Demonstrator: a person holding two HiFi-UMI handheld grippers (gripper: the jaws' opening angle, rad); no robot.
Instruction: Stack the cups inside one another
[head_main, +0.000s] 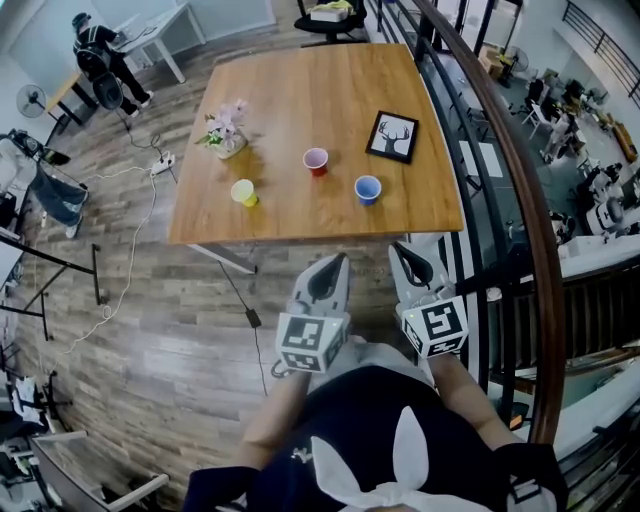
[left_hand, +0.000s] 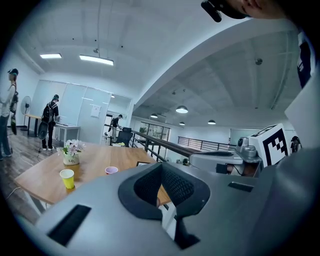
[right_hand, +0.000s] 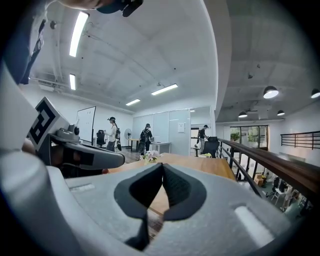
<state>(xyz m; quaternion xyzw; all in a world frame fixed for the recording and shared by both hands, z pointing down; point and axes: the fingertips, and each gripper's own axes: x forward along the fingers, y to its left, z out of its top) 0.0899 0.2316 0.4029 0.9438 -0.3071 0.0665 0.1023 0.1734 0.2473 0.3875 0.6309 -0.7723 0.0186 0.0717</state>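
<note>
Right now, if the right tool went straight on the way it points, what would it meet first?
Probably the blue cup, the nearest thing ahead of the right tool on the table; the tool's height above it is unclear.

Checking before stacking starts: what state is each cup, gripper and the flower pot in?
Yellow cup: upright, unstacked.
Red cup: upright, unstacked.
Blue cup: upright, unstacked.
Flower pot: upright.
Left gripper: shut, empty.
Right gripper: shut, empty.

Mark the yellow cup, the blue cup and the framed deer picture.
yellow cup (head_main: 243, 191), head view, middle of its open mouth
blue cup (head_main: 368, 188), head view, middle of its open mouth
framed deer picture (head_main: 393, 136), head view, on the deer print
</note>
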